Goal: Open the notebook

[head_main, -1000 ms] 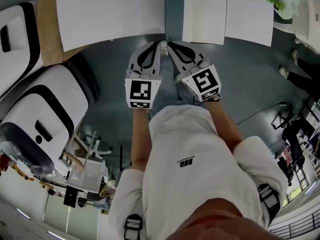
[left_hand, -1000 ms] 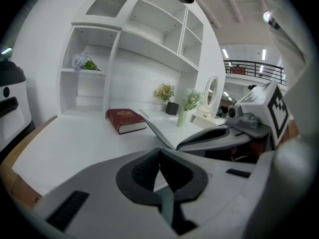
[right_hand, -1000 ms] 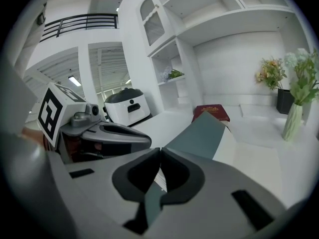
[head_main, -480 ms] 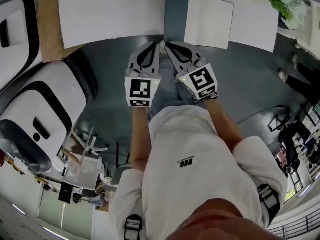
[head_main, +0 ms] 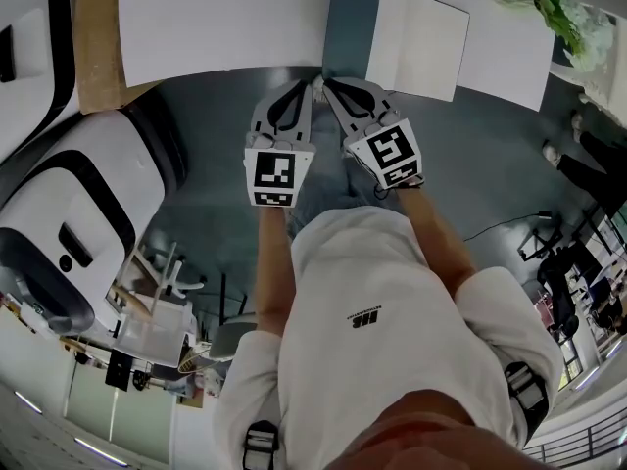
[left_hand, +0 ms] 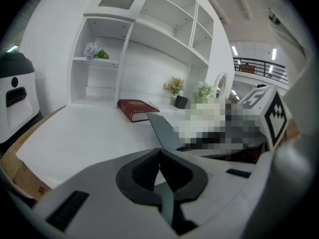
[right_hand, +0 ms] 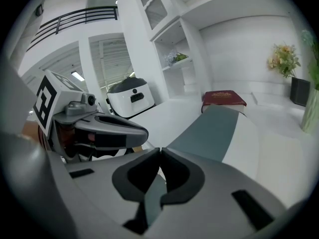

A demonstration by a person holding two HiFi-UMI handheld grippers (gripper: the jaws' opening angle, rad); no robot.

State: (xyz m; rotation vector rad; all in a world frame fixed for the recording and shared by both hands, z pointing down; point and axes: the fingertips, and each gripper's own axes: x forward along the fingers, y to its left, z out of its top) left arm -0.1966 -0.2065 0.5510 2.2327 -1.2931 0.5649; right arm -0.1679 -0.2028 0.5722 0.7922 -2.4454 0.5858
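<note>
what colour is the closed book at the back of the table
Dark red; the book shows best in the left gripper view.

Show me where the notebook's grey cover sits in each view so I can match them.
Head view: grey cover at top centre, left of the white page.
Left gripper view: cover at centre, rising from the jaws.
Right gripper view: cover right of centre, rising from the jaws.
Shared landmark: white-and-black machine, left of it.

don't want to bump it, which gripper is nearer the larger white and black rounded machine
Left. The left gripper is on the side toward the machine; the right gripper sits just past it, farther off, both shut on the grey notebook cover.
</note>
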